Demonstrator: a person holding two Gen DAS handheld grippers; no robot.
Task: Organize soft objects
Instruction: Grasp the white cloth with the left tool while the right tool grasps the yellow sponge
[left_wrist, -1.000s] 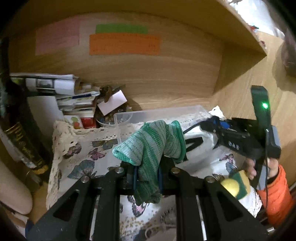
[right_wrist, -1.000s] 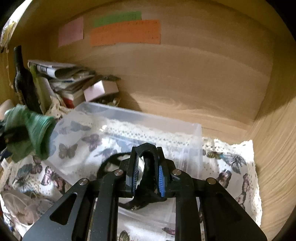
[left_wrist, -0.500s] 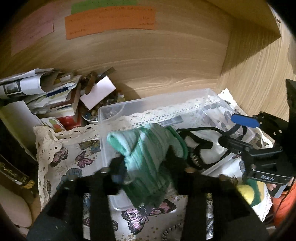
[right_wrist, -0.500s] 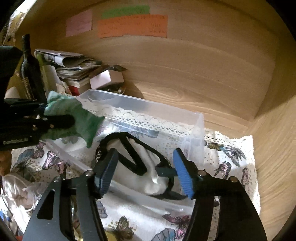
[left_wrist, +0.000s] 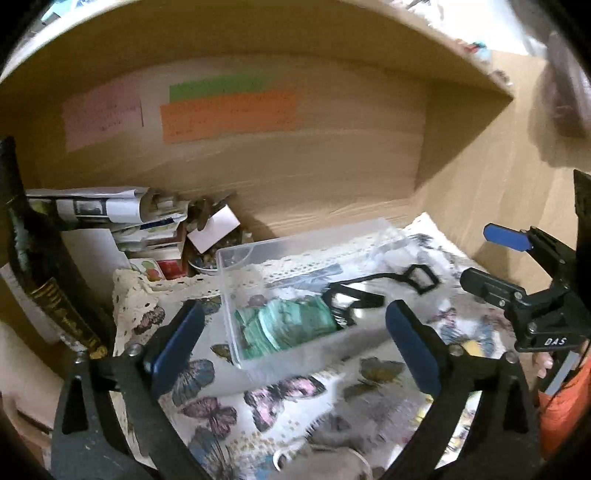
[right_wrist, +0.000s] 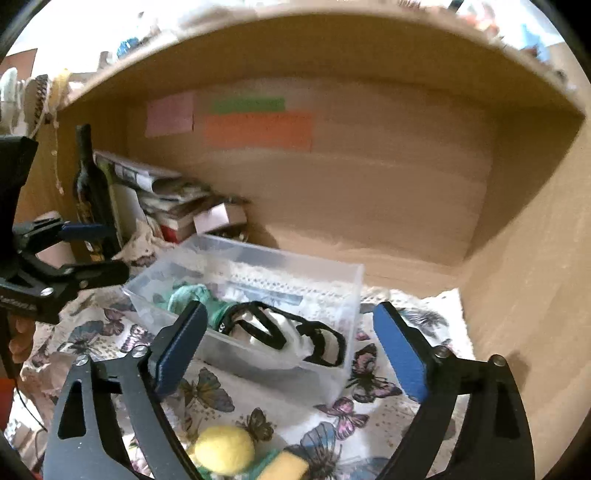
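Note:
A clear plastic bin (left_wrist: 229, 295) stands on a butterfly-print cloth (left_wrist: 221, 402) inside a wooden shelf. A green striped cloth (left_wrist: 291, 325) lies in the bin's left end, beside a white item with black straps (left_wrist: 373, 291). Both show in the right wrist view, the green cloth (right_wrist: 192, 295) and the strapped item (right_wrist: 284, 332). My left gripper (left_wrist: 295, 343) is open and empty, held just in front of the bin. My right gripper (right_wrist: 291, 350) is open and empty, also in front of the bin. A yellow ball (right_wrist: 223, 448) and a yellow sponge (right_wrist: 284, 467) lie on the cloth below it.
A dark bottle (left_wrist: 40, 266) stands at the left. Stacked papers and boxes (left_wrist: 122, 218) fill the back left corner. The shelf's side wall (right_wrist: 535, 295) is close on the right. Coloured notes (left_wrist: 229, 114) are stuck on the back wall.
My left gripper opened and let the green cloth drop into the bin, then drew back. My right gripper opened off the black-strapped item and also drew back.

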